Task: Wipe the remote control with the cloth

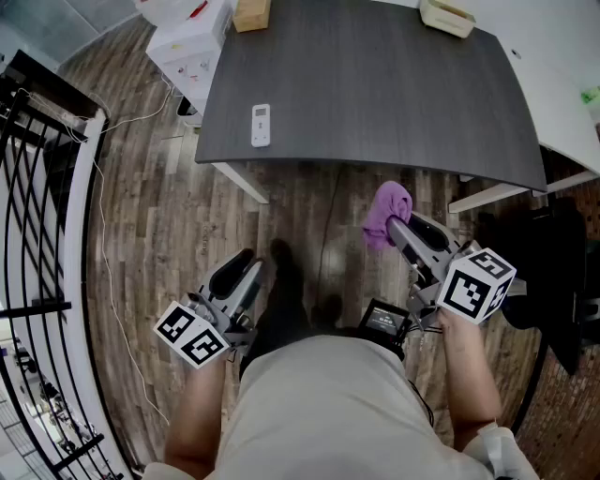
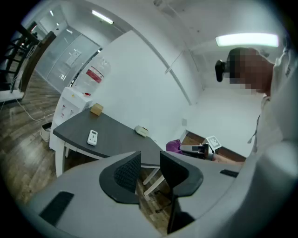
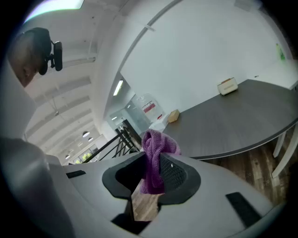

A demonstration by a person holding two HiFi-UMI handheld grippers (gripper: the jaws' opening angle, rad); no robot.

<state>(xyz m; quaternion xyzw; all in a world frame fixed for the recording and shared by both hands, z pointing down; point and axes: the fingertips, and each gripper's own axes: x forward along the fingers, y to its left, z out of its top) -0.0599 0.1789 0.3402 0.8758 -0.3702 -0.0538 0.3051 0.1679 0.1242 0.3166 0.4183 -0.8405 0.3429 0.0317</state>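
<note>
A white remote control [image 1: 261, 125] lies flat near the front left edge of the dark grey table [image 1: 375, 84]; the left gripper view shows the remote control [image 2: 92, 137] too. My right gripper [image 1: 398, 228] is held low in front of the table, shut on a bunched purple cloth [image 1: 387, 212] that sticks up from its jaws. In the right gripper view the cloth [image 3: 156, 153] hangs pinched between the pads. My left gripper [image 1: 246, 272] hovers over the wood floor, short of the table. Its jaws stand a little apart with nothing between them [image 2: 150, 160].
A cardboard box [image 1: 251, 13] and a beige box [image 1: 447, 16] sit at the table's far edge. A white water dispenser [image 1: 187, 47] stands at the table's left, a black railing [image 1: 37, 234] further left. A black chair [image 1: 553, 272] and a white table [image 1: 562, 84] are at right.
</note>
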